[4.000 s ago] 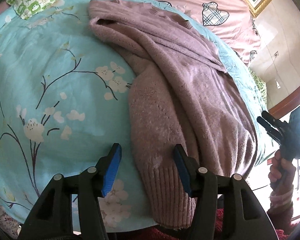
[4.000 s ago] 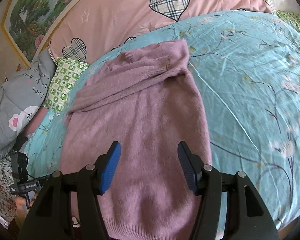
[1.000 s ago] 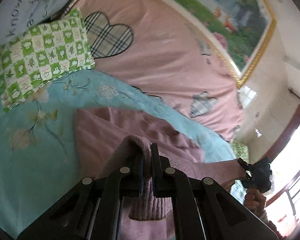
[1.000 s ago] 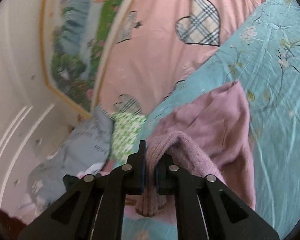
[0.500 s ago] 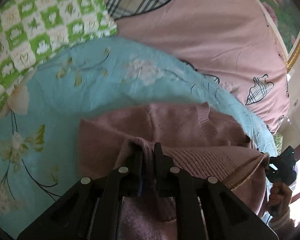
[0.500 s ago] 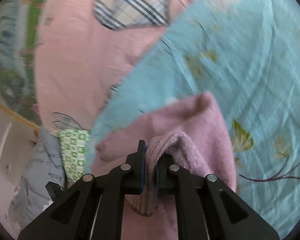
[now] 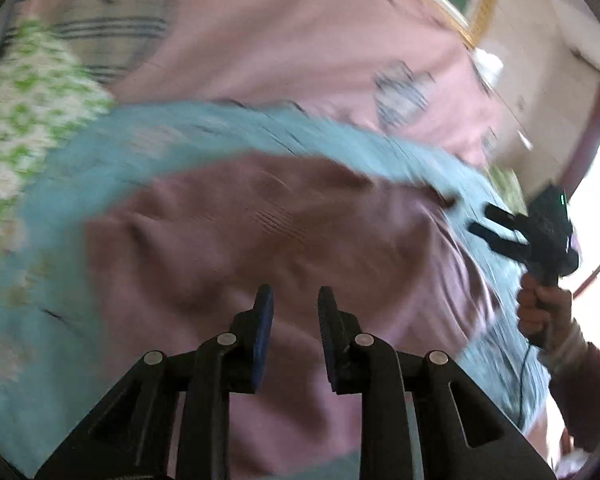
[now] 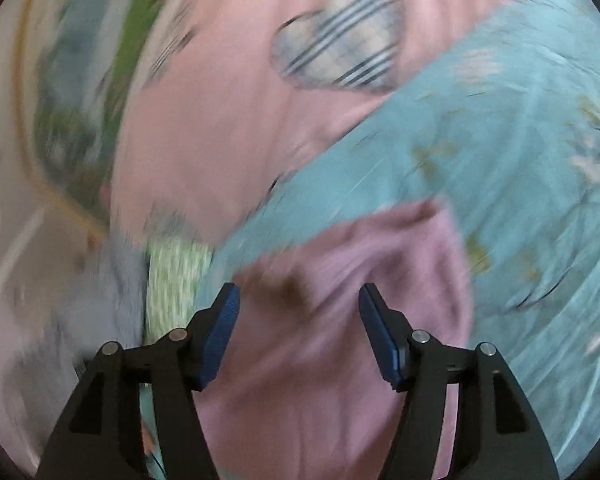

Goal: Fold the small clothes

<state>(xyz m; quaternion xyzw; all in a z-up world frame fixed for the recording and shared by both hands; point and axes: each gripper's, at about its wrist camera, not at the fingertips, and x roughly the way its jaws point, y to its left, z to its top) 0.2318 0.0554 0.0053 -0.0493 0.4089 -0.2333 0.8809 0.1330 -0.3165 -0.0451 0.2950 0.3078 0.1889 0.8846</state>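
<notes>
Two sets of fingers (image 7: 292, 300) (image 8: 298, 300) spread, seemingly just above the blurred pink sweater (image 7: 284, 232) on the blue bedspread (image 8: 499, 140).

The sweater (image 7: 284, 248) lies spread on the bed (image 7: 60, 320), directly ahead of and beneath both grippers. The left gripper (image 7: 294, 300) hangs over the middle of it, jaws apart with nothing between. The right gripper (image 8: 298, 300) hangs over the sweater's other side, jaws wide. Behind the sweater the quilt (image 8: 220, 128) rises against the headboard end. The pillow (image 7: 24, 112) sits off the sweater's far left corner, against that quilt.
</notes>
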